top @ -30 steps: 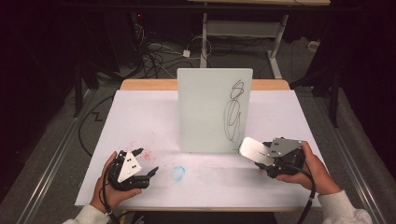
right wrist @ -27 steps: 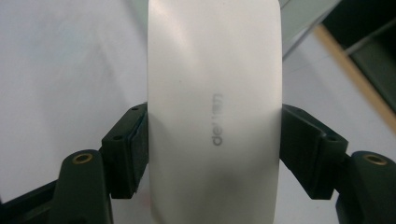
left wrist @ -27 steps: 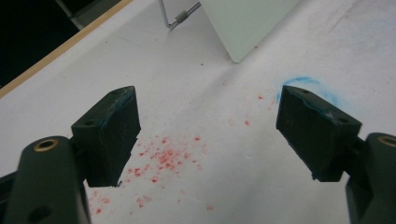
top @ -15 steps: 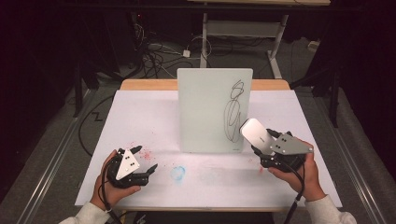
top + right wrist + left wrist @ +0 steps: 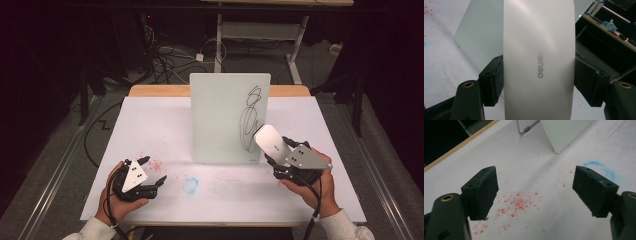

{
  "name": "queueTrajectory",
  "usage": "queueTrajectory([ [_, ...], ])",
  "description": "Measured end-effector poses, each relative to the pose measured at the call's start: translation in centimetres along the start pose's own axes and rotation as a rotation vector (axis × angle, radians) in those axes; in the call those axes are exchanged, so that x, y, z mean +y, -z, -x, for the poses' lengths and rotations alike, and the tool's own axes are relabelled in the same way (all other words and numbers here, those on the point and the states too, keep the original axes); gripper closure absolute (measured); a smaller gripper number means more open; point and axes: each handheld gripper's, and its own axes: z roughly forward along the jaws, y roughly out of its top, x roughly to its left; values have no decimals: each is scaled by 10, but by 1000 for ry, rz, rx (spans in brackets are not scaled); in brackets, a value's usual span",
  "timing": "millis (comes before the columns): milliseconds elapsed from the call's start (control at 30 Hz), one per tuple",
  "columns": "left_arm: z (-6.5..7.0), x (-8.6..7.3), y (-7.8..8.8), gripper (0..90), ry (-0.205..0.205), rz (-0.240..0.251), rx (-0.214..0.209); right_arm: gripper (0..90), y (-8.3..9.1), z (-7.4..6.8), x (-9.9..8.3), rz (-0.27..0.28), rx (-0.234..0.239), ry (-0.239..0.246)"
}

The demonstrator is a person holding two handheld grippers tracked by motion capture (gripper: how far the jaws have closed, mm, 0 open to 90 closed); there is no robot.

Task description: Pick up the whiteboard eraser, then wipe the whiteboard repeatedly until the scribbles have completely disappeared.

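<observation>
Right gripper point(image 5: 278, 159) clamped on white deli eraser point(image 5: 270, 142), raised just at lower right of upright whiteboard point(image 5: 227, 115), near black scribble point(image 5: 249, 117). Step: about to wipe. Next: press eraser flat onto scribble. Left gripper point(image 5: 152, 171) wide, idle on table point(image 5: 150, 125).

The upright whiteboard point(image 5: 230, 117) stands mid-table and blocks any straight pass from near to far — a gripper would have to go round its left or right edge. Left of it the white table cover point(image 5: 150, 125) lies open. The right gripper point(image 5: 277, 162), clamped on a white eraser point(image 5: 270, 141), sits just beside the board's right lower corner, possibly touching. The left gripper point(image 5: 152, 172) has bare cover ahead — only red specks point(image 5: 517, 203).
</observation>
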Motion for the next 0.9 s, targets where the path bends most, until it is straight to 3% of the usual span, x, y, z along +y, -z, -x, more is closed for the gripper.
queueTrajectory([
  [100,0,0,0,197,0,-1,0,312,-2,0,1,4,-25,2],
  [500,1,-1,-1,198,-3,-14,8,312,-14,3,13,22,-41,-11],
  [900,4,0,-2,197,-7,-23,4,312,-24,12,30,30,-109,-16],
])
